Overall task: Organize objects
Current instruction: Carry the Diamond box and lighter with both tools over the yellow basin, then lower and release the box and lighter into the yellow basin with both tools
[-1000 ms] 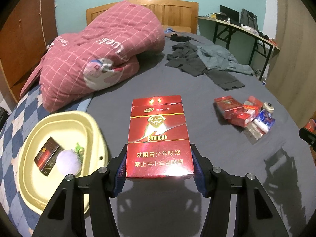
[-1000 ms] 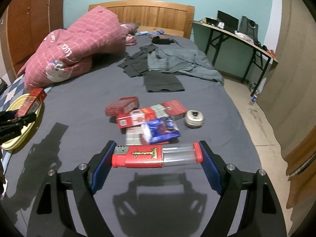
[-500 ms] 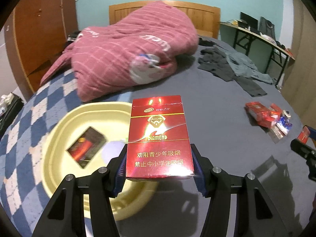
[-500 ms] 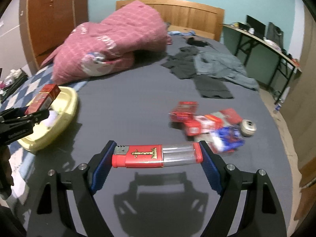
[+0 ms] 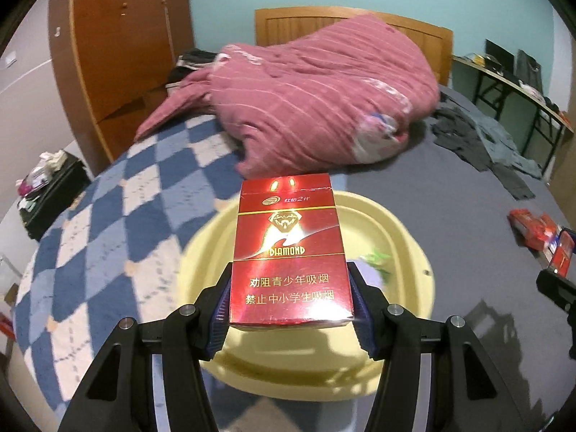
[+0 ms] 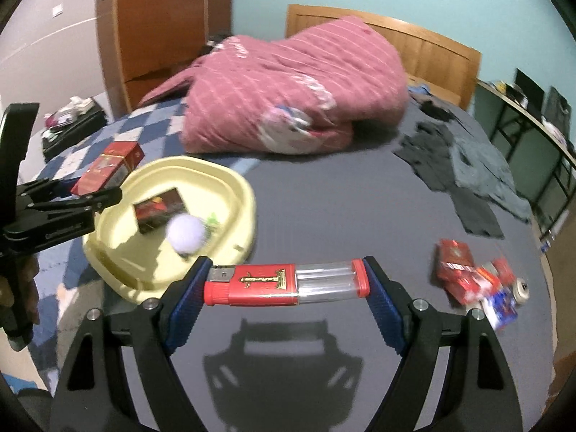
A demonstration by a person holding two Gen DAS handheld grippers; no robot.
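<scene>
Left wrist view: left gripper (image 5: 290, 300) clamps a red cigarette pack (image 5: 290, 252) upright above the yellow basin (image 5: 403, 237) on the bed (image 5: 414, 194); pack hides most of the basin's contents, only a blurred pale ball and green bit peek out at right. Right wrist view: right gripper (image 6: 286, 282) grips a red-and-clear lighter (image 6: 286, 282) lengthwise between its pads, over the grey bedsheet. It shows the basin's inside: dark box (image 6: 158, 210), white ball (image 6: 187, 234). Pile of red packs (image 6: 475, 279) lies well apart at right. Pink quilt (image 6: 288, 97) behind.
</scene>
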